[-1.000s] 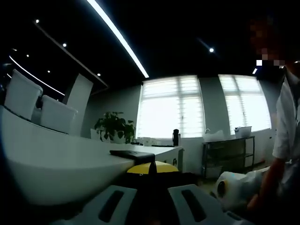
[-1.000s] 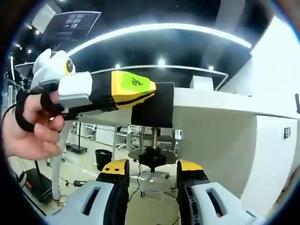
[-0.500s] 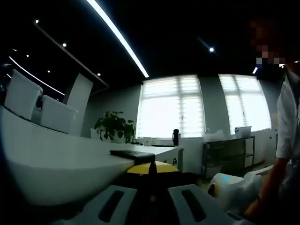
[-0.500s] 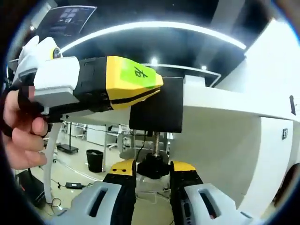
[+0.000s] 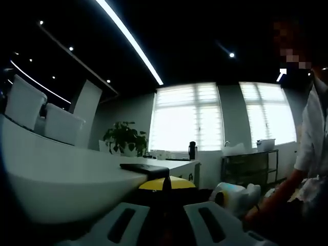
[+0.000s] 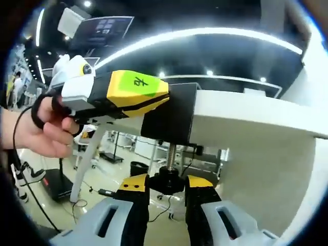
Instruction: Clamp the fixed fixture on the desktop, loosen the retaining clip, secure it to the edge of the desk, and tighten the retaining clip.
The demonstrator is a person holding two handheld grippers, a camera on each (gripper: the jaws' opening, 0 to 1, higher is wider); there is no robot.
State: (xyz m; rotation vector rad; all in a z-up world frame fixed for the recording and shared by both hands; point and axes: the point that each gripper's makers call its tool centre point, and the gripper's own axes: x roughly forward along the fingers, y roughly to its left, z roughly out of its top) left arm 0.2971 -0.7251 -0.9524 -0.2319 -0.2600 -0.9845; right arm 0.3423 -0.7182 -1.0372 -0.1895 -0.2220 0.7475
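The black clamp fixture [image 6: 171,120] sits over the edge of the white desk [image 6: 246,115]. My left gripper [image 6: 163,100], yellow and black with a green label, comes in from the left in a hand and is shut on the fixture. Below the desk edge a threaded screw [image 6: 171,154] ends in a black knob [image 6: 169,180]. My right gripper [image 6: 168,188] is shut on that knob, one yellow-tipped jaw on each side. In the left gripper view my left gripper [image 5: 165,205] holds the dark fixture [image 5: 146,168] at the desk top [image 5: 61,174], and the right gripper's white body [image 5: 233,196] shows low on the right.
A person's arm [image 5: 277,205] reaches in beside the desk. Beyond the desk stand a potted plant [image 5: 125,139], a dark bottle [image 5: 192,150] and a metal shelf rack [image 5: 251,166] by bright windows. Under the desk are floor cables and a black bin [image 6: 138,168].
My right gripper rose to the knob and its jaws narrowed onto it, then the view rolled slightly. In the left gripper view the right gripper's body shifted left. The left gripper stayed put.
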